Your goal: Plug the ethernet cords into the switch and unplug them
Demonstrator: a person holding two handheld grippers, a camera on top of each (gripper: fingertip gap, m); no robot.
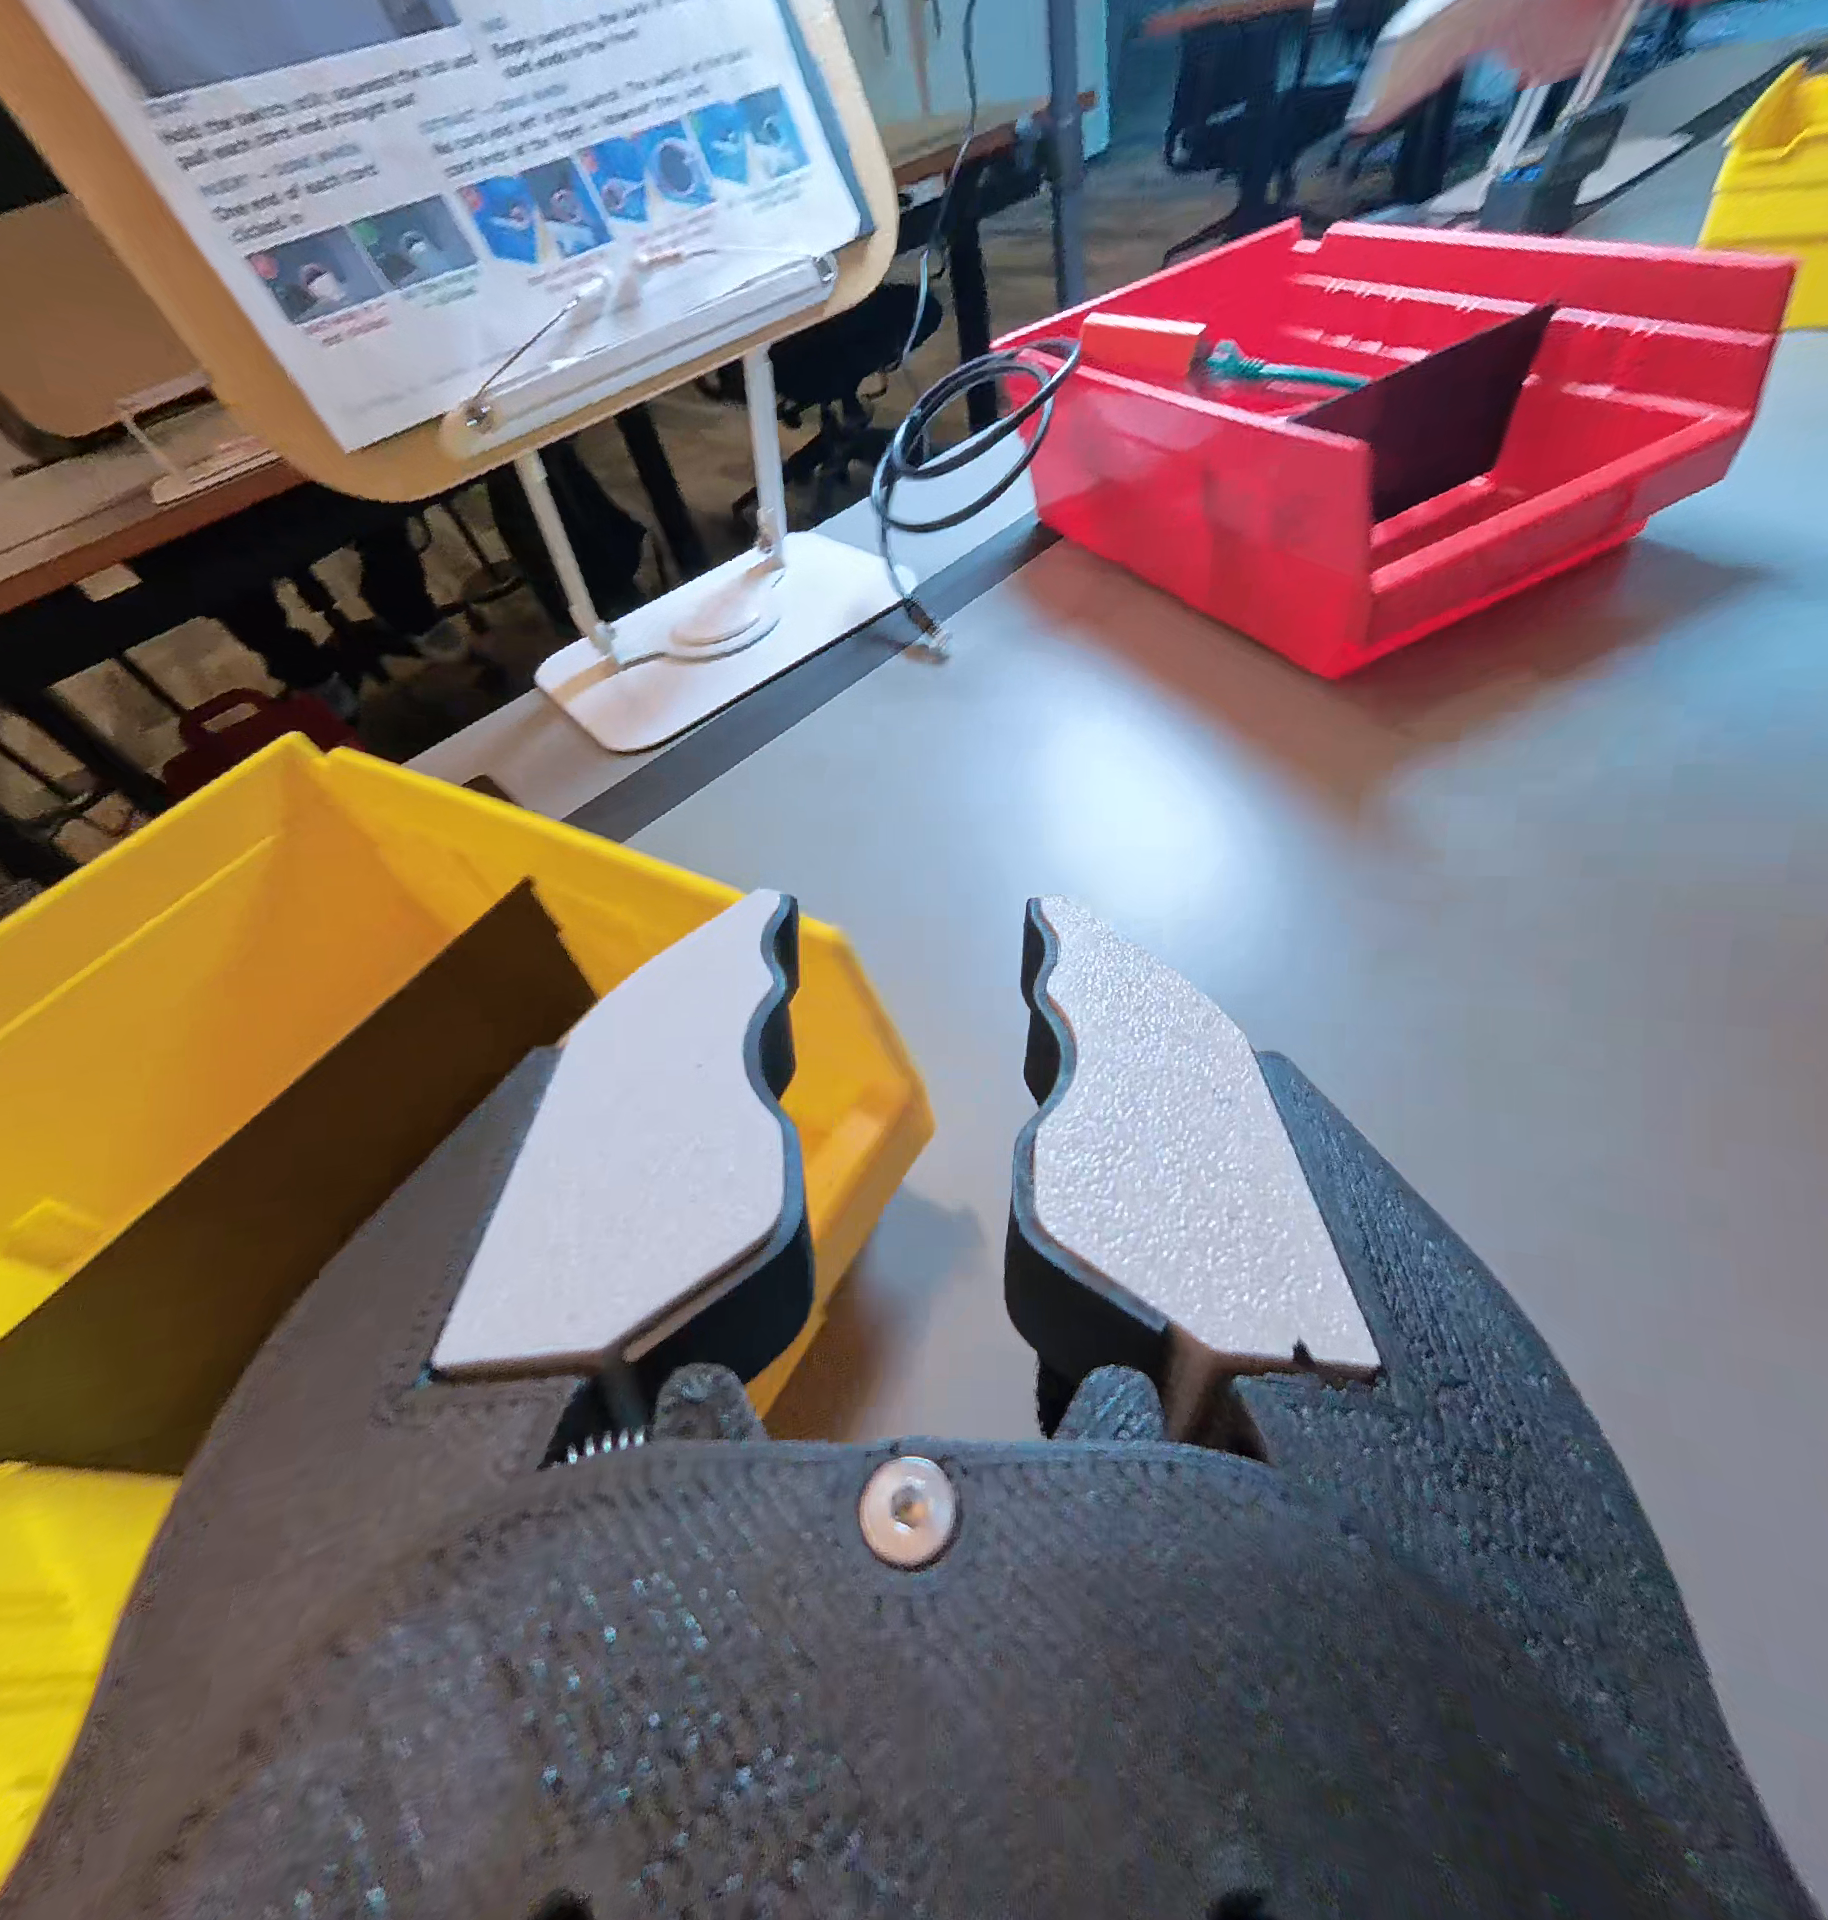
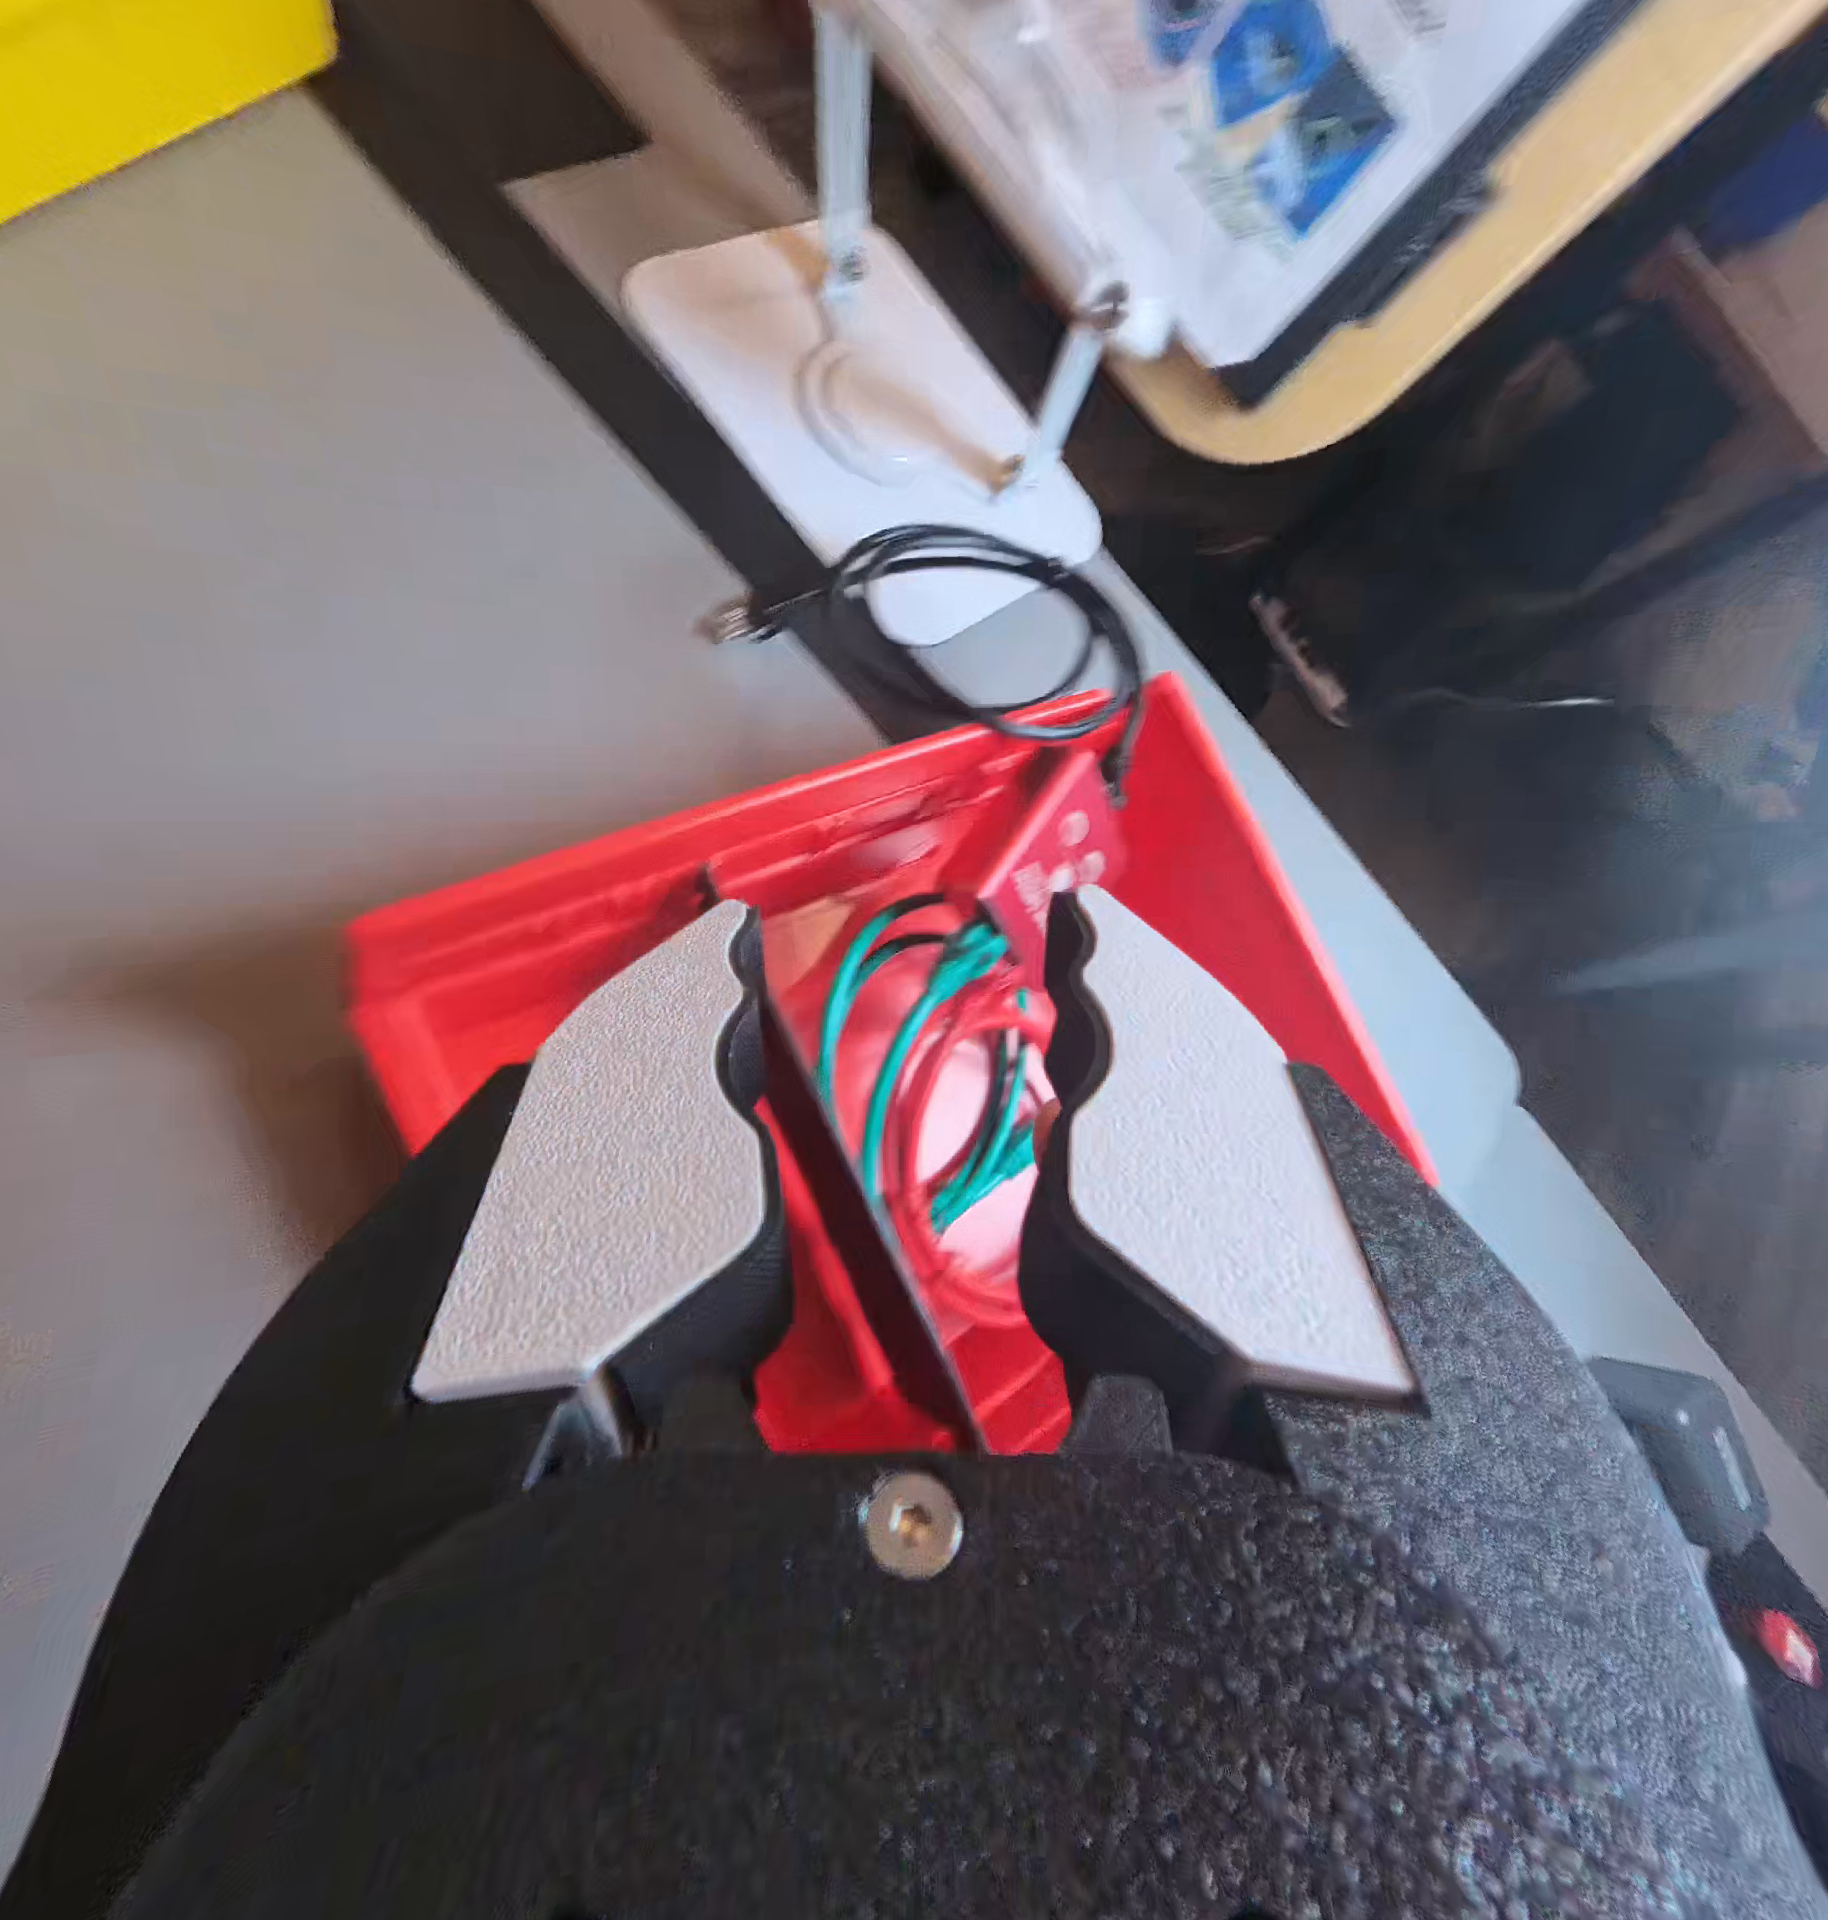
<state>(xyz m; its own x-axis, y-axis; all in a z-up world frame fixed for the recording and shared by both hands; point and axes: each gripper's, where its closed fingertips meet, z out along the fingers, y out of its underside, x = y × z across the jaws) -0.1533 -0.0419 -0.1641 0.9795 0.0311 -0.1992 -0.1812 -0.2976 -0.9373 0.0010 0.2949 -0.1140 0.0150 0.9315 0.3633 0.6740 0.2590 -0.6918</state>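
Note:
A red bin (image 1: 1305,499) stands at the table's far edge, split by a black divider (image 1: 1429,416). In it lie a red switch (image 1: 1144,341) and coiled green cords (image 1: 1274,374). A black cord (image 1: 951,457) hangs from the switch over the bin's rim, its free plug (image 1: 931,636) on the table. My left gripper (image 1: 910,914) is open and empty, low over the table, beside a yellow bin (image 1: 214,997). My right gripper (image 2: 905,920) is open and empty above the red bin (image 2: 536,935), over the divider (image 2: 848,1143), green cords (image 2: 889,1039) and switch (image 2: 1066,842).
A white stand (image 1: 712,634) holding an instruction sheet (image 1: 474,187) sits at the table's far edge, left of the red bin. Another yellow bin (image 1: 1793,177) is at far right. The grey tabletop (image 1: 1305,935) lies between the bins. A person's arm (image 1: 1492,52) shows blurred at the top right. The grippers' ends are close to 40 cm from one another.

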